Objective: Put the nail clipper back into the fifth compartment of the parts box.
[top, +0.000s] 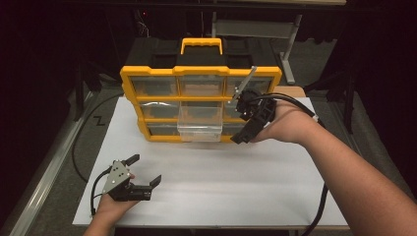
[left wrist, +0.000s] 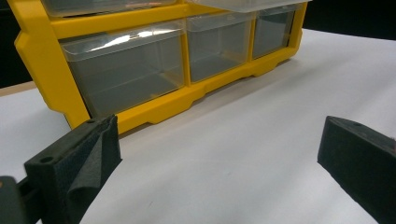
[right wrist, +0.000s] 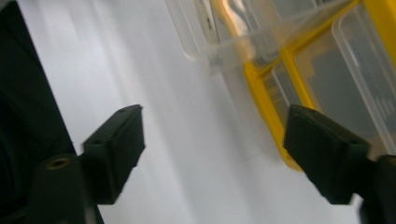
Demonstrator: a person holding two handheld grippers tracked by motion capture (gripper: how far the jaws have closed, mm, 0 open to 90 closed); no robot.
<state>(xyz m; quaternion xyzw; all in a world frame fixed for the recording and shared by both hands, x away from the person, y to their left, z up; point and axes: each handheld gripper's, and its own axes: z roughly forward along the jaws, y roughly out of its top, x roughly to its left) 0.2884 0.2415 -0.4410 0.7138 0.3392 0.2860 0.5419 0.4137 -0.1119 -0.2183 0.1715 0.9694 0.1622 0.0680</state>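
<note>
White table (top: 206, 191) carrying a yellow organiser (top: 201, 101) of clear drawers, which stands ahead of both tongs. Its middle drawer (top: 200, 125) is pulled part-way out, just to the left of the right gripper (top: 241, 132); that gripper lies at the organiser's lower right corner, jaws wide with nothing between them, though blur leaves any contact with the frame uncertain. The left gripper (top: 146, 169) rests well back from the organiser, jaws wide and empty.

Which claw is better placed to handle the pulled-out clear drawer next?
Probably the right claw: open, beside the pulled-out middle drawer of the yellow organizer. The left claw sits open near the table's front edge.
</note>
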